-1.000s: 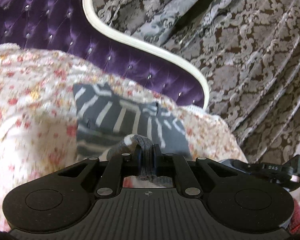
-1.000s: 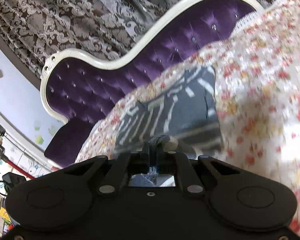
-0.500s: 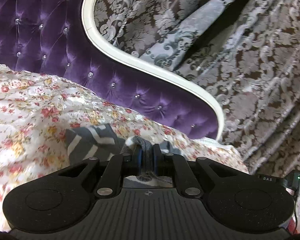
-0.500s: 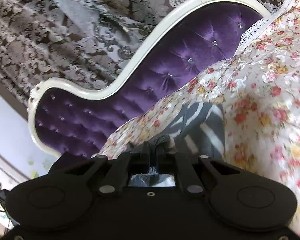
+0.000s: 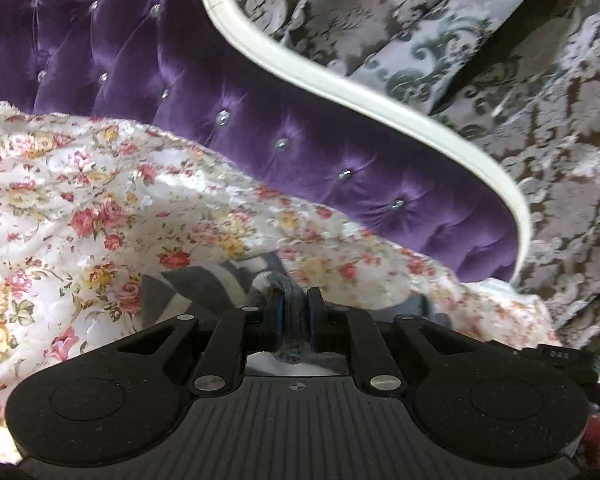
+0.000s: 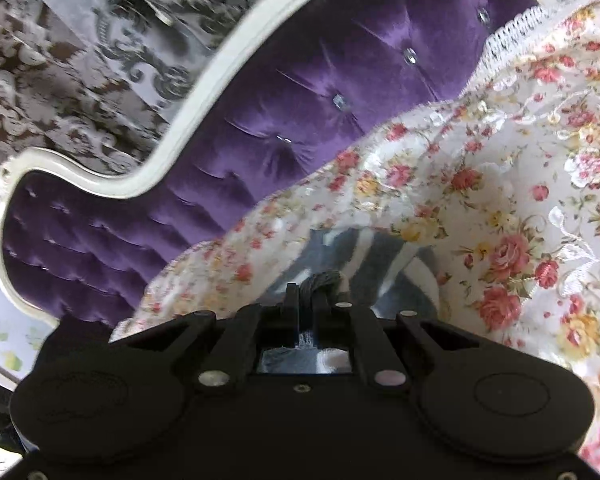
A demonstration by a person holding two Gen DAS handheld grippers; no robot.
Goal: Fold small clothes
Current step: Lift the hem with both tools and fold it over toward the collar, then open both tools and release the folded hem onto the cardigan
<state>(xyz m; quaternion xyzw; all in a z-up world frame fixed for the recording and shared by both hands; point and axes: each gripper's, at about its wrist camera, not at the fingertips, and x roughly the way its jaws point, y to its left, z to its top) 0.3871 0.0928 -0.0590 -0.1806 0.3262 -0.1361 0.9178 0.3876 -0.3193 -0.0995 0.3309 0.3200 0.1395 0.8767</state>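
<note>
A grey garment with white stripes (image 5: pixel 196 288) lies on the floral bedspread (image 5: pixel 80 200), mostly hidden behind the tool body. My left gripper (image 5: pixel 293 300) pinches a bunched grey edge of it; the jaws are starting to open with the cloth still between the pads. In the right wrist view the same striped garment (image 6: pixel 384 264) spreads just beyond my right gripper (image 6: pixel 309 294). That gripper also holds a bunched grey edge, and its jaws are starting to open around it. Both grippers sit low over the bed.
A purple tufted headboard (image 5: pixel 140 60) with a cream curved frame (image 5: pixel 380 104) rises close behind the bedspread. It also fills the upper left of the right wrist view (image 6: pixel 300 100). Patterned grey-brown curtains (image 5: pixel 520 80) hang behind it. The bedspread's lace edge (image 6: pixel 512 28) lies against the headboard.
Both grippers have carried the garment's edge toward the headboard and lower. Much less of the striped cloth shows ahead of them, and the headboard looms larger. The left jaws stand slightly wider.
</note>
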